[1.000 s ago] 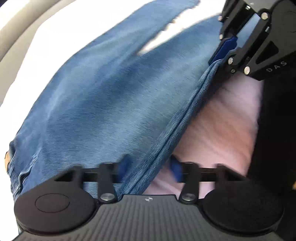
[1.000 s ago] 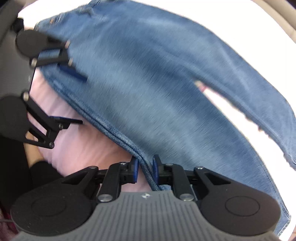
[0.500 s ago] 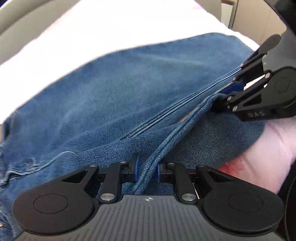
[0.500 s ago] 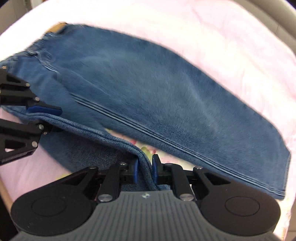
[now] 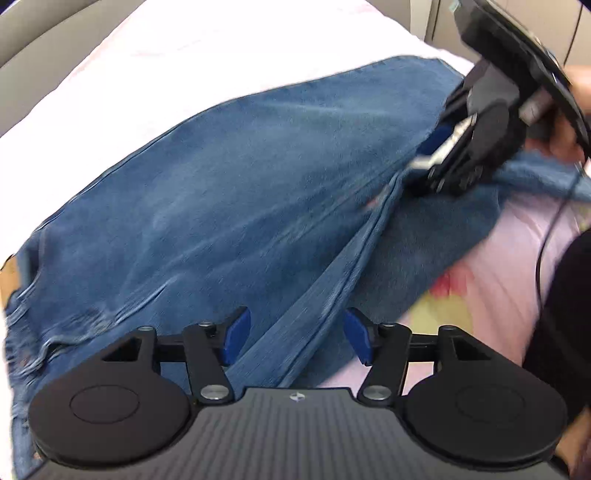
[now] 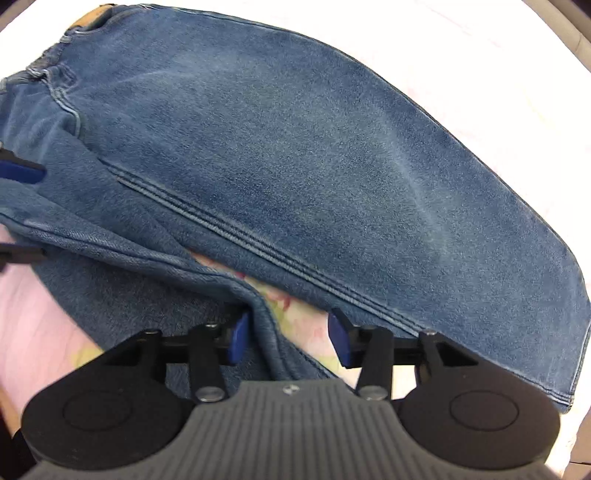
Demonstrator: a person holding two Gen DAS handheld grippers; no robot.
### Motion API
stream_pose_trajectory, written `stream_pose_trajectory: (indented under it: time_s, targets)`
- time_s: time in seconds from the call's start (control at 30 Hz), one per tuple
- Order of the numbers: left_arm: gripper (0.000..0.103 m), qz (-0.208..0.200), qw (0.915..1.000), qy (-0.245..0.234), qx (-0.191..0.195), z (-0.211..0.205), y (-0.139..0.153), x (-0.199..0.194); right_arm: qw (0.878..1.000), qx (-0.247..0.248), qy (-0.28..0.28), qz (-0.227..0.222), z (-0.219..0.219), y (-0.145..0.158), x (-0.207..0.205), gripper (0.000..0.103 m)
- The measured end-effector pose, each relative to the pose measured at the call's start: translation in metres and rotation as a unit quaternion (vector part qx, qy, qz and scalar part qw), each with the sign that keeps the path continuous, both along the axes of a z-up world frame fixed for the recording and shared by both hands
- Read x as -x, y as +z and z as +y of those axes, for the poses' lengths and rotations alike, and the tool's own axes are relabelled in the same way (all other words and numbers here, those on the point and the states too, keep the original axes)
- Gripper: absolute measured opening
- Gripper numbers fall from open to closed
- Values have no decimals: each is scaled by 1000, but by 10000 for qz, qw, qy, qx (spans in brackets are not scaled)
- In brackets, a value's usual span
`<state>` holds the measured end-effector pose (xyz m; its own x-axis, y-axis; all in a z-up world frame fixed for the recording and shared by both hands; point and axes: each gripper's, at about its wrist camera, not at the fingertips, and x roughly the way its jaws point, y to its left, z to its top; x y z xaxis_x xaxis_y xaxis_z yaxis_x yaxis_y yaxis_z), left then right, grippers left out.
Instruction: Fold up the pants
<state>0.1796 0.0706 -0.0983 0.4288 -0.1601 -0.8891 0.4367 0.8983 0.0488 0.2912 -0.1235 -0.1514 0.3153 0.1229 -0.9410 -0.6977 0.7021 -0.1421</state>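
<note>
Now left gripper jaws apart astride jeans seam edge; right gripper likewise apart; pink sheet bare lower right.

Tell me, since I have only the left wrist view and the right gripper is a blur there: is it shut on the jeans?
Observer: No. The right gripper is open; a folded edge of the jeans lies between its pads.
Operator: What is the tan sliver at my left edge?
Observer: A tan patch on the waistband.
Operator: And the leg hem?
Observer: The hem lies flat on the sheet.
</note>
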Motion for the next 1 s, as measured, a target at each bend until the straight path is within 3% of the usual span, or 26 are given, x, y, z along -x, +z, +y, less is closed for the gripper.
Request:
stream_pose_trajectory:
  time_s: [0.07, 0.17, 0.4, 0.6, 0.77, 1.0]
  targets:
    - [69, -30, 9996, -12, -275, 4, 8, 19, 10000, 75, 38, 40, -9, 6, 3, 68]
    - [70, -160, 9965, 166, -800, 10, 14, 44, 9995, 275, 181, 28, -27, 14, 14, 76]
    - [70, 35, 9868, 294, -1593, 35, -4, 67, 9955, 943, -17, -62, -89, 19, 41, 78]
    - [72, 15, 9870, -199, -1593, 74, 1, 90, 9904, 1325, -393, 96, -138, 21, 61, 78]
    - [80, 85, 9806, -467, -1902, 104, -8, 98, 9891, 1377, -517, 101, -171, 26, 84, 79]
    - [85, -168, 9570, -1155, -2655, 104, -37, 103, 9890, 1361, -573, -63, -189, 30, 107, 79]
